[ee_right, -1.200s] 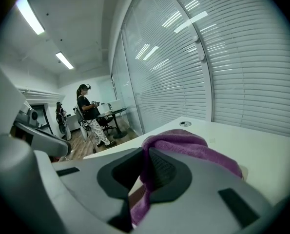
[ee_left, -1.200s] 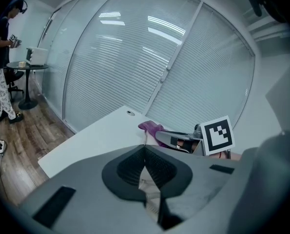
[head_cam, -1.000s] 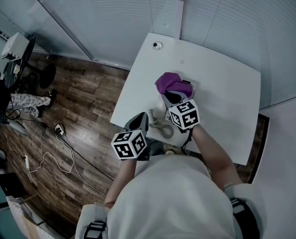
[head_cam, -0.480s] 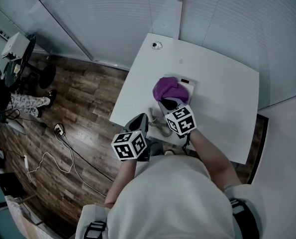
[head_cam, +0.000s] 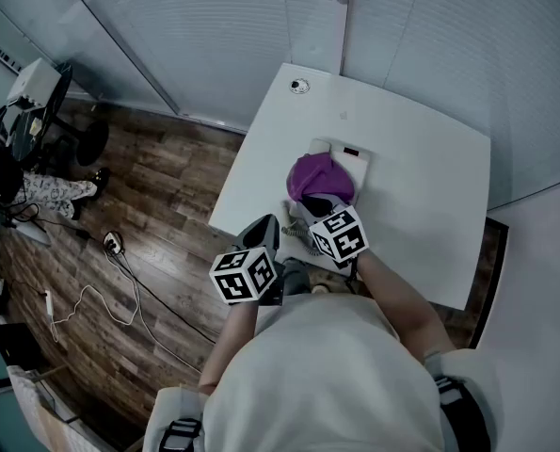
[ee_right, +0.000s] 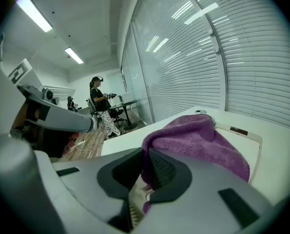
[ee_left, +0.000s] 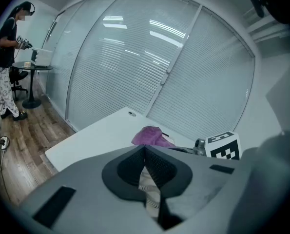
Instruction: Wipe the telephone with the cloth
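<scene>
The white telephone (head_cam: 352, 159) lies on the white table (head_cam: 430, 186), and its coiled cord (head_cam: 304, 236) trails toward me. A purple cloth (head_cam: 319, 175) covers the phone's near part. My right gripper (head_cam: 317, 201) is shut on the cloth's near edge. In the right gripper view the cloth (ee_right: 198, 140) bunches up from between the shut jaws (ee_right: 145, 156), with the phone's pale body (ee_right: 246, 139) beyond it. My left gripper (head_cam: 268, 226) hovers at the table's near left edge, shut and empty. Behind its closed jaws (ee_left: 145, 151) the left gripper view shows the cord (ee_left: 149, 195) and the cloth (ee_left: 149, 136).
A round grommet (head_cam: 299, 86) sits at the table's far corner. Glass walls with blinds (head_cam: 214, 36) enclose the far sides. Cables and a plug (head_cam: 113, 245) lie on the wooden floor at left. A person (head_cam: 44, 192) stands by a small round table (head_cam: 35, 111).
My right gripper has dragged the purple cloth toward me along the telephone, uncovering the phone's far end. The left gripper has stayed put.
</scene>
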The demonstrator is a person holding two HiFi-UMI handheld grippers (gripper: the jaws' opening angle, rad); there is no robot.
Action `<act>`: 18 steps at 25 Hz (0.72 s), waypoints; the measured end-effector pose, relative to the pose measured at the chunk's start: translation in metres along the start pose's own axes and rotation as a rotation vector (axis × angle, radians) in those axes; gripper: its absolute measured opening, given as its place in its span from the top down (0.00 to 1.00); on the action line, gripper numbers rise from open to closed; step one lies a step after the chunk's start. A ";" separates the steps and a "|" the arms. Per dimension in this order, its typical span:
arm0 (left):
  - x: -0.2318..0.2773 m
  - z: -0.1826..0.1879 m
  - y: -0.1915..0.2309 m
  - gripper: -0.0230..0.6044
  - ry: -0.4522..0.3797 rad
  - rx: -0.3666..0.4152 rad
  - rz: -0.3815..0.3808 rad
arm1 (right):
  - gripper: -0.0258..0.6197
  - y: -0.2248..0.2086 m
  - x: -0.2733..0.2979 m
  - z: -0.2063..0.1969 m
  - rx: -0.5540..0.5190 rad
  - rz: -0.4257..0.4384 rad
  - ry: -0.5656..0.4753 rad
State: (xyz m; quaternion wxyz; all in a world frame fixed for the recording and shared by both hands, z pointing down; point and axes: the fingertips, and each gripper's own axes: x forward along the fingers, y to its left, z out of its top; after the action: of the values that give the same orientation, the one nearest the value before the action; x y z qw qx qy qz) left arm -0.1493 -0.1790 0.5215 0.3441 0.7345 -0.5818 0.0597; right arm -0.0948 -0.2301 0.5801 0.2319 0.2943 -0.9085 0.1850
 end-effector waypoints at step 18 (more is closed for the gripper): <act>-0.019 -0.012 0.000 0.93 -0.009 -0.004 0.013 | 0.89 0.033 0.000 -0.037 -0.007 0.064 0.083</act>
State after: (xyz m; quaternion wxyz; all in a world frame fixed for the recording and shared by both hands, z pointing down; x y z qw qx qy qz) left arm -0.1516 -0.1567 0.5213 0.3426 0.7304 -0.5881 0.0572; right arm -0.1031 -0.1876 0.6043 0.2641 0.2562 -0.9079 0.2010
